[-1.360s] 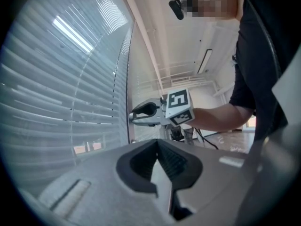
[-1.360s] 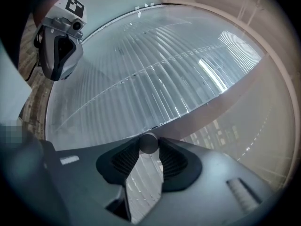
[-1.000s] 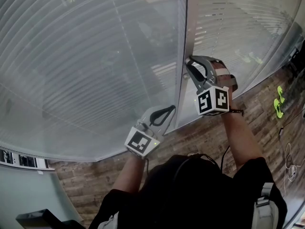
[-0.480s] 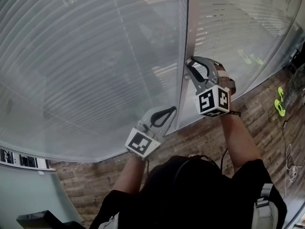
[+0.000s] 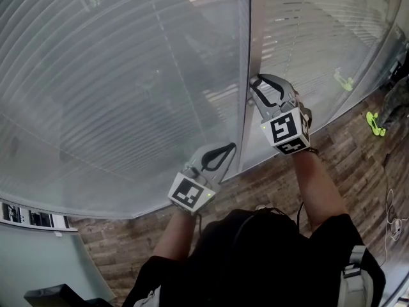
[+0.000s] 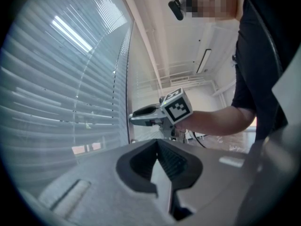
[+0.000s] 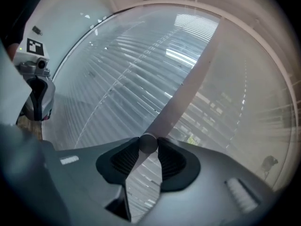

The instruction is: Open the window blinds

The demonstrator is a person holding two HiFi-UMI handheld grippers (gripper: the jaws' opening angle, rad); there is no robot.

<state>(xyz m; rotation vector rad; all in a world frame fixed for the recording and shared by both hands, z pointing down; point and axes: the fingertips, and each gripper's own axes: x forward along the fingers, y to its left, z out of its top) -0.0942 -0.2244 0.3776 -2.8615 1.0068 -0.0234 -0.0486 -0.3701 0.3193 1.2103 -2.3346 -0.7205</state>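
Right claw (image 5: pixel 253 91) is clenching on the tilt wand (image 7: pixel 148 145), pads pinching its round shaft right at the tips. Wand is hanging by the mullion (image 5: pixel 255 31) between the two blinds, at 12 o'clock in the head view. Left blind (image 5: pixel 115 94) is filling 9 to 12 o'clock and right blind (image 5: pixel 319 24) is sitting at 1 o'clock, both with slats tilting mostly closed. Left claw (image 5: pixel 229 148) is hovering at 7 o'clock from the right one, jaws pressing together on nothing.
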